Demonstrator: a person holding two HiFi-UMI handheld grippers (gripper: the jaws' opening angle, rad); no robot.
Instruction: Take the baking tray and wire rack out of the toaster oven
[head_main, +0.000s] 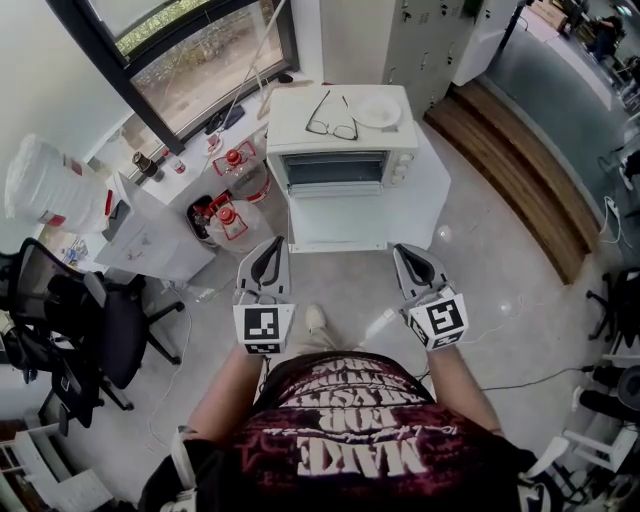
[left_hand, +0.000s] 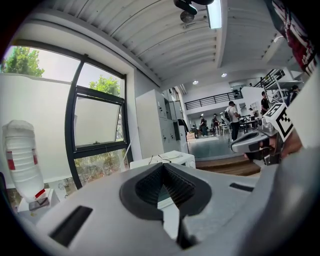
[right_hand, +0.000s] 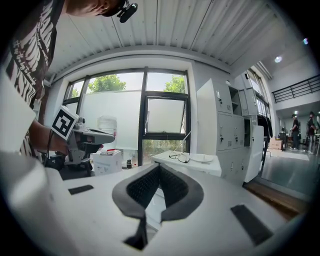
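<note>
A white toaster oven (head_main: 340, 140) stands on a low white cabinet (head_main: 340, 225) ahead of me, its dark glass door (head_main: 335, 171) closed. The baking tray and wire rack are hidden inside it. Both grippers hover over the floor short of the cabinet, pointing at the oven. My left gripper (head_main: 270, 247) is shut and empty, and so is my right gripper (head_main: 408, 253). In the left gripper view the shut jaws (left_hand: 162, 166) frame the oven (left_hand: 167, 159). In the right gripper view the shut jaws (right_hand: 157, 168) sit below the oven top (right_hand: 187, 162).
Spectacles (head_main: 331, 124) and a white plate (head_main: 377, 112) lie on the oven's top. Red-capped bottles (head_main: 228, 215) and cardboard boxes (head_main: 150, 238) crowd the floor at the cabinet's left. A black office chair (head_main: 85, 335) stands at the left, a wooden step (head_main: 520, 165) at the right.
</note>
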